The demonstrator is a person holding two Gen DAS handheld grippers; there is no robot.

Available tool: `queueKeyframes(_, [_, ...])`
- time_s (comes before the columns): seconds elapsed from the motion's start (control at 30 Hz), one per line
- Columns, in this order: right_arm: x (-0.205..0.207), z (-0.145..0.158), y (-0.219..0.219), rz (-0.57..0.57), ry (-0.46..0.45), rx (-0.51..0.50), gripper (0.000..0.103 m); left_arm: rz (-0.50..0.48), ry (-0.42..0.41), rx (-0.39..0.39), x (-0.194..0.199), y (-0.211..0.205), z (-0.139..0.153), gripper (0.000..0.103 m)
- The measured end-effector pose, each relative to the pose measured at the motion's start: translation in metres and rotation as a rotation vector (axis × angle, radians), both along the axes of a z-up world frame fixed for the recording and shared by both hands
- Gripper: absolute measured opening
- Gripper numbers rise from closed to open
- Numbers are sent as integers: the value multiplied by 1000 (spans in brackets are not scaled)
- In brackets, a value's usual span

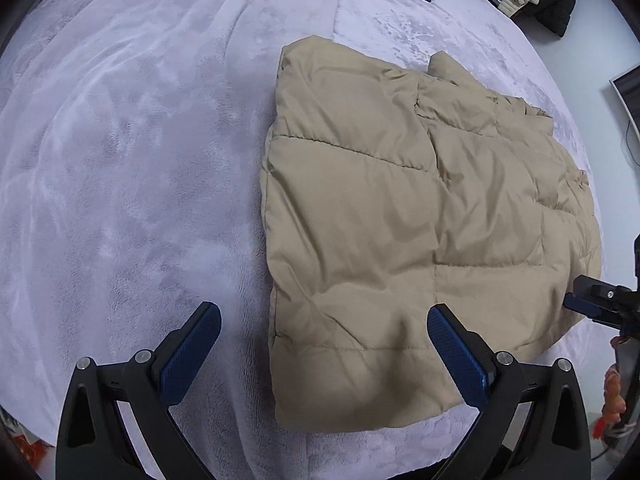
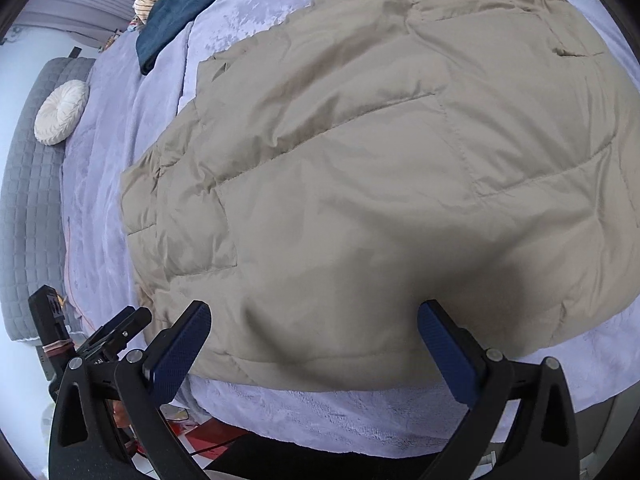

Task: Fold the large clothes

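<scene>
My left gripper (image 1: 324, 328) hovers with fingers spread, empty, over the near hem of the jacket (image 1: 400, 220). My right gripper (image 2: 314, 326) likewise, spread and empty. The jacket lies folded on the bed (image 1: 120, 160), a blue cloth (image 2: 180, 12) beyond it.

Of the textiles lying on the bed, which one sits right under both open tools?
The tan quilted jacket, spread near the bed's edge below both tools. The folded dark blue fabric lies far off, toward the bed's far end.
</scene>
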State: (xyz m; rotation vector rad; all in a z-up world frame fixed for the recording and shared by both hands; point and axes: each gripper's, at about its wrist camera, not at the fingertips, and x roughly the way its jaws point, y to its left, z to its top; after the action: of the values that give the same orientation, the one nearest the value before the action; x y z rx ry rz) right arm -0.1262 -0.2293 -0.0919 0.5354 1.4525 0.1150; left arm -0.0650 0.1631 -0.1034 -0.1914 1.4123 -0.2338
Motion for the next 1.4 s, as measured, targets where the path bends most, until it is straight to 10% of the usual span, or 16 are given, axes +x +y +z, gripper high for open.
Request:
queueKeyframes(0.63, [9, -20, 14, 9, 65, -68, 103, -75, 116, -474, 48, 26, -42, 103])
queueKeyframes(0.97, [12, -25, 19, 22, 79, -101, 103, -248, 130, -445, 78, -2, -61, 103])
queueKeyframes(1.27, [11, -27, 17, 21, 67, -90, 103, -237, 153, -677, 87, -23, -58, 103])
queueKeyframes(1.4, [13, -29, 17, 29, 68, -95, 103, -254, 173, -644, 85, -41, -67, 103])
